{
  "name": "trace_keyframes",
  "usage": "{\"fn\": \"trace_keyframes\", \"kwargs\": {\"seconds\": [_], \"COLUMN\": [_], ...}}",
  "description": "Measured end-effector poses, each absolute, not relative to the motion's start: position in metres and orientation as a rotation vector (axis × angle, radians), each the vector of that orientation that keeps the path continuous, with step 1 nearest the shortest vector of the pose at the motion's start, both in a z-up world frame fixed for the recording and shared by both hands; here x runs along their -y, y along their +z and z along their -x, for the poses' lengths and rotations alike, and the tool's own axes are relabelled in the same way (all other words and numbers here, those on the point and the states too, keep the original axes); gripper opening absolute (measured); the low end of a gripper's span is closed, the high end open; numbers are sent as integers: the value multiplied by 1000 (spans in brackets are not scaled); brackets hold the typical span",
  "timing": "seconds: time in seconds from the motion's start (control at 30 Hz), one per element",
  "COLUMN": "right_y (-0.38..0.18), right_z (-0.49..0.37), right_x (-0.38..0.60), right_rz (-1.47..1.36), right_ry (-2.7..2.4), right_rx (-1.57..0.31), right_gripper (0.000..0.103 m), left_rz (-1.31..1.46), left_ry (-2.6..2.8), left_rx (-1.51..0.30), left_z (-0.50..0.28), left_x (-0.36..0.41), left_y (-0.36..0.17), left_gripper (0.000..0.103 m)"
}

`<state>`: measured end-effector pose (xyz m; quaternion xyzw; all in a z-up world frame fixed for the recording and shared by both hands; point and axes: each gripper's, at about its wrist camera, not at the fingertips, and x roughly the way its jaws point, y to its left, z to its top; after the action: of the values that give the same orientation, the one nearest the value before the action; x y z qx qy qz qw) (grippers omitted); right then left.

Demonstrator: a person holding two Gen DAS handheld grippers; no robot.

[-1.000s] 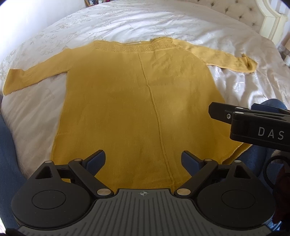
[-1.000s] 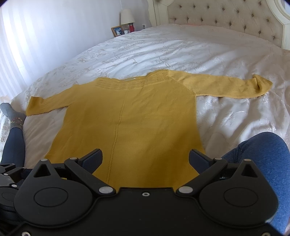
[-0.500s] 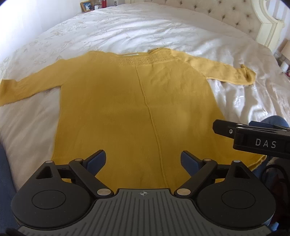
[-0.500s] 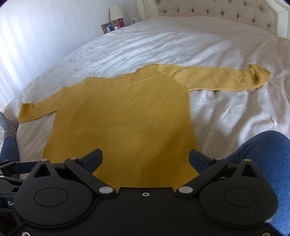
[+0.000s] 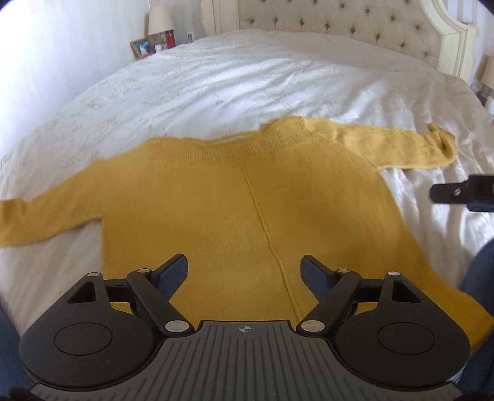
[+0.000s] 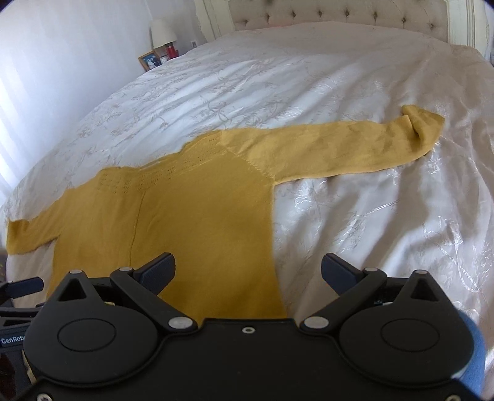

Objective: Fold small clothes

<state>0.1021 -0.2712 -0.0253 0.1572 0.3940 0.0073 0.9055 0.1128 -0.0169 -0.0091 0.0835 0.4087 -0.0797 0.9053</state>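
Note:
A mustard-yellow knit sweater (image 5: 247, 209) lies flat and spread on the white bed, neckline away from me, both sleeves stretched out sideways. It also shows in the right wrist view (image 6: 197, 222), where its right sleeve (image 6: 339, 151) reaches far right with the cuff turned over. My left gripper (image 5: 245, 271) is open and empty above the sweater's lower body, near the centre seam. My right gripper (image 6: 247, 271) is open and empty above the sweater's right side edge. The right gripper's tip shows at the right edge of the left wrist view (image 5: 463, 192).
The white embroidered bedspread (image 6: 308, 80) covers the whole bed. A tufted cream headboard (image 5: 339, 24) stands at the far end. A nightstand with a lamp (image 5: 159, 20), a picture frame and a red bottle sits at the far left. My blue-jeaned knee (image 6: 475, 348) is at lower right.
Both grippers have moved forward over the sweater and tilted up, so more of the bed and headboard shows. The right gripper has shifted right toward the sweater's side edge. Both stay open.

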Motion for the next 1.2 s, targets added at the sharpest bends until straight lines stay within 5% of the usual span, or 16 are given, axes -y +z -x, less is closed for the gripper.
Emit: {"fn": "trace_keyframes", "kwargs": {"seconds": [0.33, 0.53, 1.13, 1.2], "right_y": [-14, -35, -121, -121], "right_z": [-180, -220, -298, -297], "right_x": [378, 456, 579, 580], "right_rz": [-274, -318, -650, -662], "right_ry": [-216, -348, -483, -480], "right_rx": [-760, -770, -756, -744], "right_gripper": [87, 57, 60, 46], "left_rz": [-60, -69, -247, -233], "left_ry": [-217, -177, -174, -180], "left_rx": [-779, -794, -902, -917], "left_z": [-156, -177, -195, -199], "left_x": [20, 24, 46, 45], "left_y": [-20, -33, -93, -92], "left_gripper": [66, 66, 68, 68]}}
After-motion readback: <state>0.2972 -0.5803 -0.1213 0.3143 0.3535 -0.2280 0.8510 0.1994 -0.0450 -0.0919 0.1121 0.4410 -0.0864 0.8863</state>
